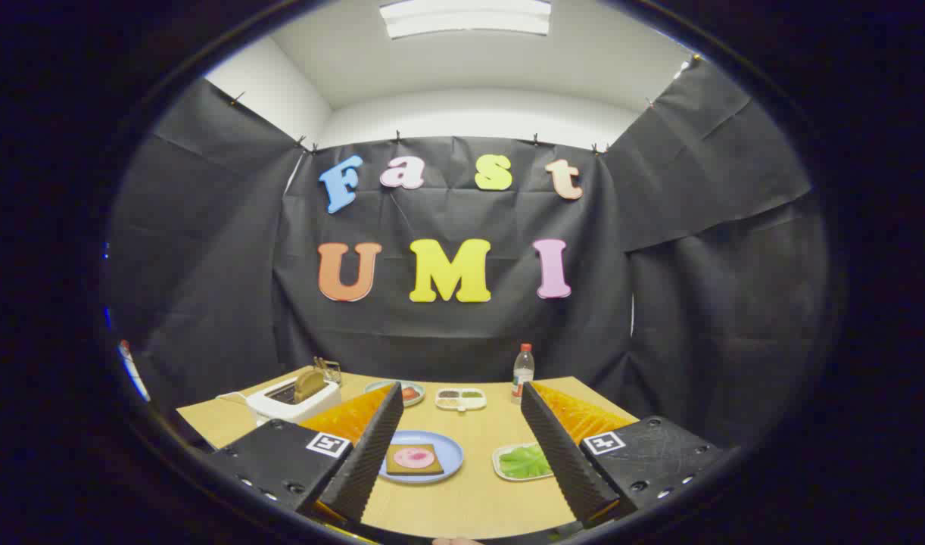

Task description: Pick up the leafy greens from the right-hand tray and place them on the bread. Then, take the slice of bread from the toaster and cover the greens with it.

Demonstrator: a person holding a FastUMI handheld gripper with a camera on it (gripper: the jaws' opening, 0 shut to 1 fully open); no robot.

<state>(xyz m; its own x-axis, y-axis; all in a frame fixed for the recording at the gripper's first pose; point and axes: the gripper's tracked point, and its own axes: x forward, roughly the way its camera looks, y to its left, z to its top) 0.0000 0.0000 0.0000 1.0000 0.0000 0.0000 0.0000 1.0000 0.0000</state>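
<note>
Gripper (459, 401) with fingers spread wide, holding nothing. Between them you see bread (414, 459) on a blue plate (449, 454); leafy greens (524, 461) lie beside your right finger; toaster (294, 399) stands beyond the left.

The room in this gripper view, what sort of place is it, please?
Probably a staged recording booth set up as a kitchen table, not a real kitchen: black cloth walls, a toaster with bread, leafy greens on a tray. The open gripper holds nothing.

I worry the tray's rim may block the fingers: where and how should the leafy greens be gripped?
The leafy greens lie flat in the shallow white tray, just inside the right finger. Probably come from above, the open gripper pointing down, and pinch the raised, crinkled middle of the leaf, clear of the rim.
</note>
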